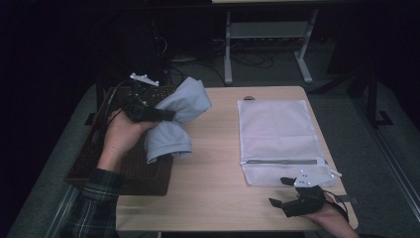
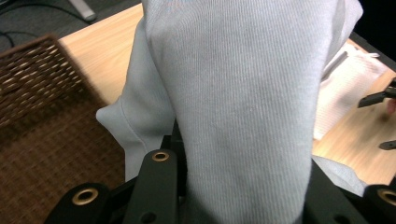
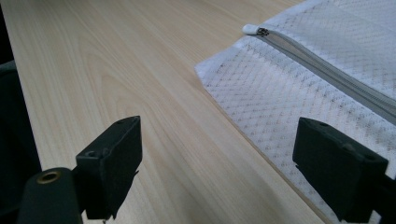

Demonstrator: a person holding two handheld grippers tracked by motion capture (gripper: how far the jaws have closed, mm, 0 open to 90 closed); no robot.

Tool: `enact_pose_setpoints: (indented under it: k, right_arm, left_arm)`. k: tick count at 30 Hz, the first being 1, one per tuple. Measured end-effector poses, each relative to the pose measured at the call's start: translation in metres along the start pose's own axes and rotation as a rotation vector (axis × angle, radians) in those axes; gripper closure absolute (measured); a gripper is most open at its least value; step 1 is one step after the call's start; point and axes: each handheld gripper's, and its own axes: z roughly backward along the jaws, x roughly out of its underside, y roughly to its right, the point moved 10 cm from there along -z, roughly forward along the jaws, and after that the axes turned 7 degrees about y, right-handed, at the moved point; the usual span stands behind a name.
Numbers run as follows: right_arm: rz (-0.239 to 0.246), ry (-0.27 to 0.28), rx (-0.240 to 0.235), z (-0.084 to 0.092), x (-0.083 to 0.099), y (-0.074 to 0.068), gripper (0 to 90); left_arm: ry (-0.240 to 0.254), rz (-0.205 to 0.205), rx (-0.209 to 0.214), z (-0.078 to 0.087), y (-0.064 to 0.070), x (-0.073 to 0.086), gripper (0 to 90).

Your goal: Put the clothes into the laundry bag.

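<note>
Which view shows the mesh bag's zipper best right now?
The right gripper view: the zipper runs close and sharp, its pull visible. The high view shows it whole but small. The left gripper view catches just a corner of the mesh bag.

Dim room, grey floor [image 1: 277, 69]

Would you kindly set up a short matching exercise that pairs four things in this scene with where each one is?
Things:
1. grey garment
2. white mesh bag
3. wicker basket
4. right gripper

Places:
A. flat on the table's right half
B. at the table's left edge
C. clamped in the left gripper
D. open, at the bag's near edge

Pairs: 1-C, 2-A, 3-B, 4-D
</note>
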Motion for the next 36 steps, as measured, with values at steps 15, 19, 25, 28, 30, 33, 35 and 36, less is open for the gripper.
enact_pose_setpoints:
  k: [15,19,25,28,30,33,35,36]
  right_arm:
    - [0.0,0.015,0.031,0.005,-0.002,0.008,16.0]
    - [0.0,0.016,0.045,0.007,-0.003,0.013,16.0]
    - [-0.004,0.006,0.073,0.011,-0.004,0.023,17.1]
    - [-0.009,-0.01,0.079,0.012,-0.004,0.026,14.2]
    - [-0.02,-0.011,0.079,0.014,-0.004,0.03,14.3]
    - [-0.049,-0.015,0.095,0.015,-0.003,0.037,16.8]
    - [-0.053,-0.02,0.112,0.017,-0.002,0.043,21.3]
    - [-0.053,-0.02,0.112,0.017,-0.002,0.043,21.3]
  left_arm:
    - [-0.012,-0.034,0.072,-0.041,0.055,0.013,69.8]
    - [-0.018,-0.027,0.09,-0.053,0.062,0.025,69.8]
    - [-0.041,-0.023,0.09,-0.069,0.065,0.043,69.7]
    - [-0.054,-0.018,0.087,-0.079,0.066,0.055,69.8]
    - [-0.056,-0.011,0.085,-0.083,0.066,0.061,69.7]
    - [-0.064,-0.012,0.084,-0.089,0.066,0.069,69.7]
    - [-0.067,-0.011,0.082,-0.091,0.066,0.072,69.7]
    - [-0.07,-0.011,0.08,-0.092,0.065,0.075,69.7]
